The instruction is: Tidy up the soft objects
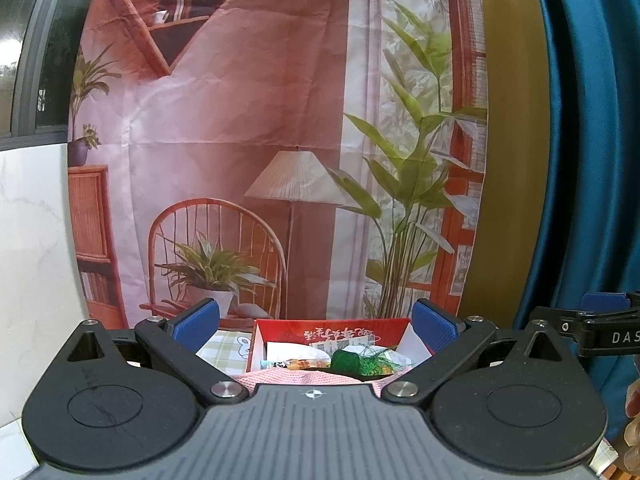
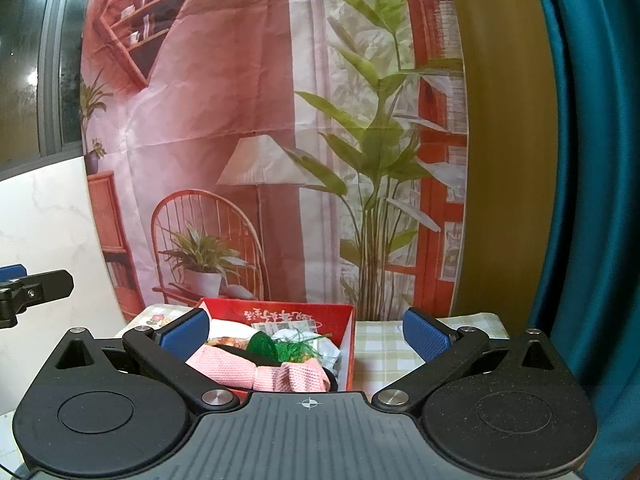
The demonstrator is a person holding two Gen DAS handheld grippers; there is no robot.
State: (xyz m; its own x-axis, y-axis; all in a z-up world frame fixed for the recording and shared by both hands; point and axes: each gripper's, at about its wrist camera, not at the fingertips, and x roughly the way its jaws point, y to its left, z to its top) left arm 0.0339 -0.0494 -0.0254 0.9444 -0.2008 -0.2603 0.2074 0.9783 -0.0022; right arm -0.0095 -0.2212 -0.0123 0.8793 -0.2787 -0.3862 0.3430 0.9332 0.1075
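A printed backdrop (image 1: 248, 152) showing a lamp, chair and plants hangs behind the work area, with a teal curtain (image 2: 592, 168) at the right. A table with a green checked cloth (image 2: 384, 344) stands below. On it sits an open red box (image 2: 344, 320) with white lettering inside its far wall. A pink waffle-weave cloth (image 2: 240, 368) is draped over the box's near edge, partly inside. Behind it in the box lie a green mesh item (image 1: 346, 360), white paper and small packets, not identifiable. The left gripper (image 1: 316, 326) is spread wide, holding nothing. The right gripper (image 2: 306, 332) is likewise spread wide and empty, level with the box.
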